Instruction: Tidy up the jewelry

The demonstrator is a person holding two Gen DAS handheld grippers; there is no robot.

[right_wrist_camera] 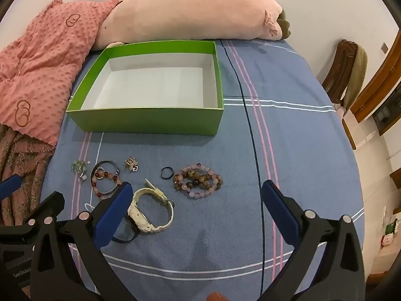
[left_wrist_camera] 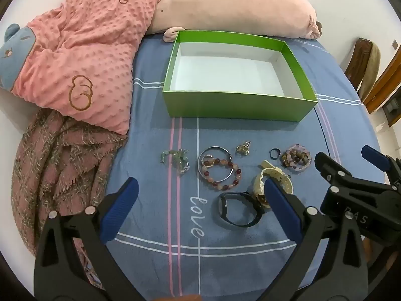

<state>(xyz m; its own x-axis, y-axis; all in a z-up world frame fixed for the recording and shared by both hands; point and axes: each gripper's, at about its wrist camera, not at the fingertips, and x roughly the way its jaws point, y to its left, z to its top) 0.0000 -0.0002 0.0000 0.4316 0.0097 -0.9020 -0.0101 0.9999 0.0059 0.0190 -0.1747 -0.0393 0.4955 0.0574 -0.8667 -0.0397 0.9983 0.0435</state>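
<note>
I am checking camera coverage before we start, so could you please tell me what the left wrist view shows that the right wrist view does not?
Only the left wrist view shows the blue animal face on the pink blanket and the word "love" on the sheet.

Only the right wrist view shows the cream watch unobstructed and small items on the floor at the right.

Both show the empty green box, the red bead bracelet, the stacked bead bracelets, the small dark ring, and each open hand-held gripper.
</note>
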